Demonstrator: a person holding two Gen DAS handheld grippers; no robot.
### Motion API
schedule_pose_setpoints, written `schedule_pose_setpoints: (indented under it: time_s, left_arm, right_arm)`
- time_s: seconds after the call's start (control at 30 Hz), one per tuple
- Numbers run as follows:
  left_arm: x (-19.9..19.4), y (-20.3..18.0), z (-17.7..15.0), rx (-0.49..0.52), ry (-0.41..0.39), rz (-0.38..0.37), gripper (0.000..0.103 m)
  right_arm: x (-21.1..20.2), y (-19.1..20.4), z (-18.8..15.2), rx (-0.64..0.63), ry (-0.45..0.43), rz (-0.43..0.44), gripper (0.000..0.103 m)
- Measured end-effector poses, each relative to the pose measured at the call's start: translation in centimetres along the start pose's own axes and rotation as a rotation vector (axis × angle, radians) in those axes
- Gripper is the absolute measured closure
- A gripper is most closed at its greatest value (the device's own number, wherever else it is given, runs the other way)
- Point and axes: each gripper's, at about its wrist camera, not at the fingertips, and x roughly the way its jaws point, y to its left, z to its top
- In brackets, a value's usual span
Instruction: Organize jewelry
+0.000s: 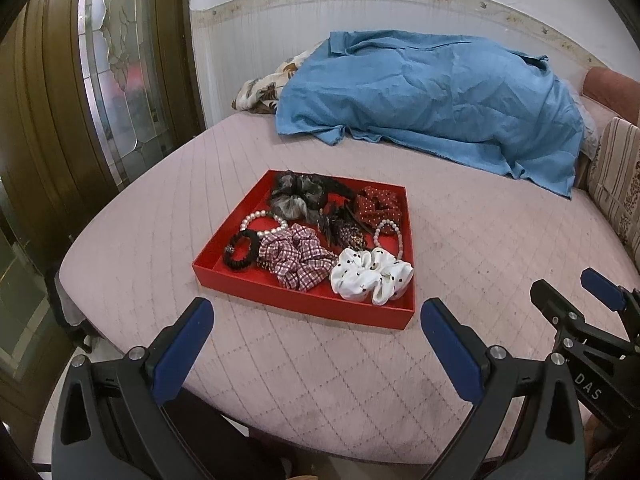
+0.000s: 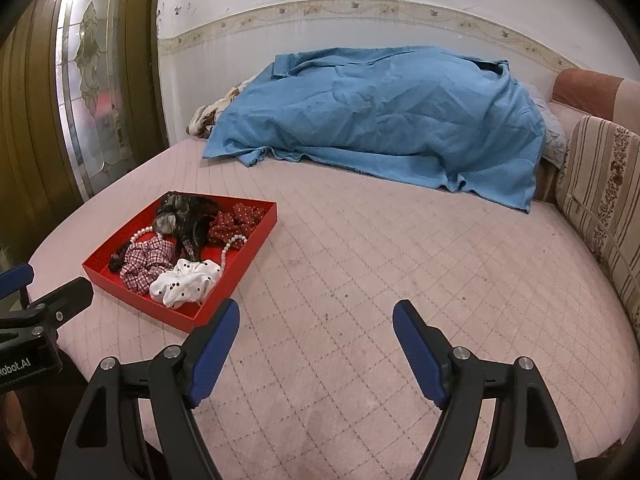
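A shallow red tray (image 1: 224,254) (image 2: 240,268) lies on the pink quilted bed. In it are a white dotted scrunchie (image 1: 370,276) (image 2: 186,282), a pink checked scrunchie (image 1: 298,256) (image 2: 146,262), a red dotted scrunchie (image 1: 380,204) (image 2: 236,220), a dark sheer scrunchie (image 1: 298,192), a black hair tie (image 1: 240,250), and two pearl bracelets (image 1: 262,220) (image 1: 388,232). My left gripper (image 1: 316,320) stands open just short of the tray's near edge, with nothing between its fingers. My right gripper (image 2: 316,324) is open over bare quilt, to the right of the tray, and holds nothing.
A crumpled blue cloth (image 1: 432,96) (image 2: 380,120) covers a heap at the back of the bed. A striped cushion (image 2: 604,184) lines the right edge. A wooden door with patterned glass (image 1: 108,72) stands at the left. The right gripper's body (image 1: 592,320) shows at the left view's right edge.
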Motion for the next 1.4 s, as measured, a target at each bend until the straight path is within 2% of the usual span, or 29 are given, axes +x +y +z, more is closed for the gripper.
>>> schedule_pose_setpoints:
  time_s: [0.43, 1.4]
  left_arm:
    - [0.66, 0.34, -0.25, -0.017, 0.028, -0.013, 0.000]
    - [0.91, 0.69, -0.20, -0.021, 0.028, -0.010, 0.000]
  right_arm:
    - [0.40, 0.37, -0.22, -0.014, 0.013, -0.001, 0.019]
    - [0.71, 0.83, -0.49, -0.032, 0.014, -0.003, 0.017]
